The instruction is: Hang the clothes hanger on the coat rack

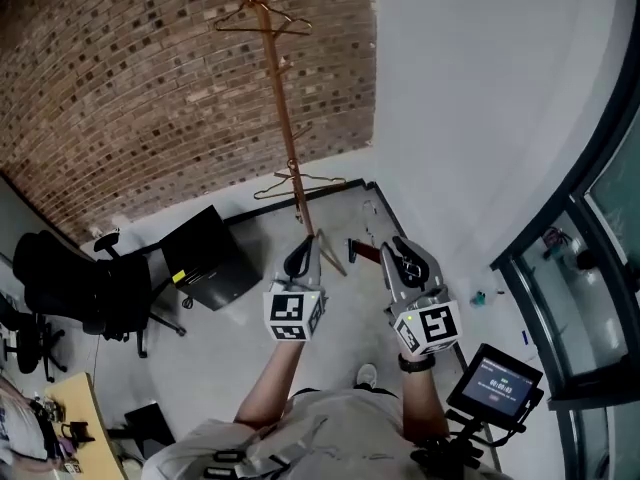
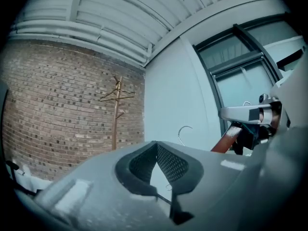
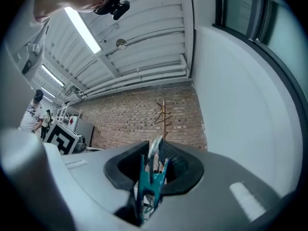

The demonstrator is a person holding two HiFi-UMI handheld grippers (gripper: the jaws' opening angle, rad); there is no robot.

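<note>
Fingers [image 3: 179, 163] of the right gripper [image 3: 156, 150] clench a teal clip [image 3: 151, 182] on the clothes hanger [image 2: 223, 139], the left gripper [image 2: 156, 147] seemingly pinching its wire, both well apart from the coat rack [image 1: 283, 98].

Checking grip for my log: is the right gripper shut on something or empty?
Shut on the clothes hanger: the right gripper pinches its teal clip between the jaws in its own view.
</note>
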